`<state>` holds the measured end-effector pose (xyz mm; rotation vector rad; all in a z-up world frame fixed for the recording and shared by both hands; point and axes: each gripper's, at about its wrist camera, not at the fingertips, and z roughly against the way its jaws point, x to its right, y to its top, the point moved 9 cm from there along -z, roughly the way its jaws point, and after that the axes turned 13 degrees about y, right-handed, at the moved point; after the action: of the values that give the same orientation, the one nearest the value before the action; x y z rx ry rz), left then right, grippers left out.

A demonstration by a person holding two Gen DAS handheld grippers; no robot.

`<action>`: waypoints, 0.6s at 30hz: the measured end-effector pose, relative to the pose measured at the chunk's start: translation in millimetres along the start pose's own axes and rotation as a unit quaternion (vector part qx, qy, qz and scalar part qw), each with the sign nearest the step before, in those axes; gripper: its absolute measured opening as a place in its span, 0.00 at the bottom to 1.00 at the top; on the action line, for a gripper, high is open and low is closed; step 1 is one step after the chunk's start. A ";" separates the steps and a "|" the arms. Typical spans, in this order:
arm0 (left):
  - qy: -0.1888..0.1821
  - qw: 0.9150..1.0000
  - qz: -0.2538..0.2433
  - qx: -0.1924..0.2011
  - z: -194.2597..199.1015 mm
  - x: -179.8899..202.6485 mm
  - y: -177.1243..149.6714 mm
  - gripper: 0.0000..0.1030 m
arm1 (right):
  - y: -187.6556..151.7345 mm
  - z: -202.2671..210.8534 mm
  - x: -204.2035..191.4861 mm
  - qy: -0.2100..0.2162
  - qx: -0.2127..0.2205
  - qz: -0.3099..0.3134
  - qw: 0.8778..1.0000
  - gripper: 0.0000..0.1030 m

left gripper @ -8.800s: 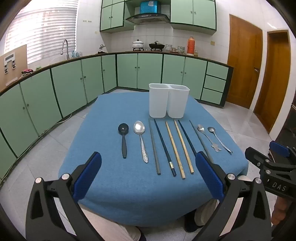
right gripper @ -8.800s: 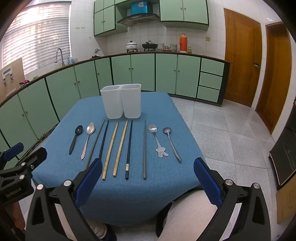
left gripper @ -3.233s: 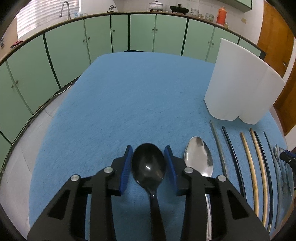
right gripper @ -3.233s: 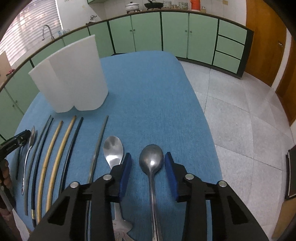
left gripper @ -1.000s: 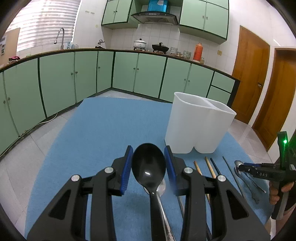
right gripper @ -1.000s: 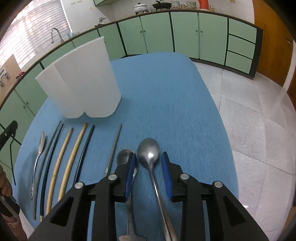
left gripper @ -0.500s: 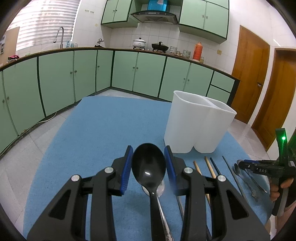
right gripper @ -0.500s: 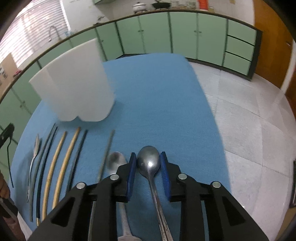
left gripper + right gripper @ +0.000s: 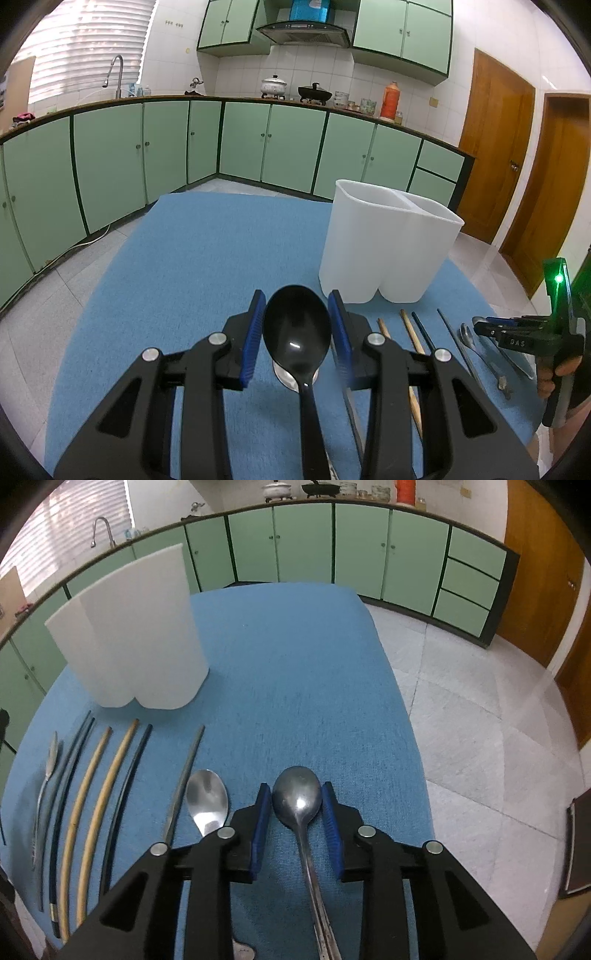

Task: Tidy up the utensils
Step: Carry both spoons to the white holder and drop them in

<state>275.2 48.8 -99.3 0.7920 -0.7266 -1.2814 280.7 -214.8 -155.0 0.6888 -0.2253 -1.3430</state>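
My left gripper (image 9: 296, 330) is shut on the bowl of a black spoon (image 9: 295, 332), held up above the blue cloth. A steel spoon (image 9: 286, 376) lies under it. The white two-compartment holder (image 9: 388, 243) stands ahead to the right and shows as empty. My right gripper (image 9: 297, 805) is shut on the bowl of a steel spoon (image 9: 297, 803), low over the cloth near the table's right edge. In the left wrist view the right gripper (image 9: 480, 326) sits at the far right. A second steel spoon (image 9: 206, 799) lies just to its left.
Several chopsticks (image 9: 110, 775) lie side by side on the blue cloth (image 9: 295, 664) in front of the holder (image 9: 136, 638). A steel spoon (image 9: 50, 764) lies at their far left. Green cabinets ring the room, and tiled floor drops off past the table's right edge.
The left gripper has kept still with the black spoon. The right gripper has tipped a little with its steel spoon, and the neighbouring spoon now shows further left of it.
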 end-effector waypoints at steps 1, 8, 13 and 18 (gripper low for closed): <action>0.000 1.000 0.000 0.000 0.6 0.1 -0.1 0.33 | -0.2 0.6 -1.6 -0.004 0.001 0.003 1.000 0.26; -0.004 1.000 0.004 0.012 8.3 0.2 7.0 0.33 | 8.0 35.9 -21.2 0.029 0.062 -0.005 0.998 0.25; -0.011 0.999 0.008 0.037 18.0 1.5 21.9 0.33 | 27.4 79.5 -37.2 0.085 0.130 -0.007 0.988 0.24; -0.018 0.998 0.010 0.067 27.5 4.8 41.8 0.33 | 42.6 107.8 -46.6 0.115 0.173 -0.003 0.978 0.04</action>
<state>275.5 45.6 -49.1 0.8696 -0.8539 -1.2413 247.5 -203.3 -35.1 1.1299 -0.2735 -1.2288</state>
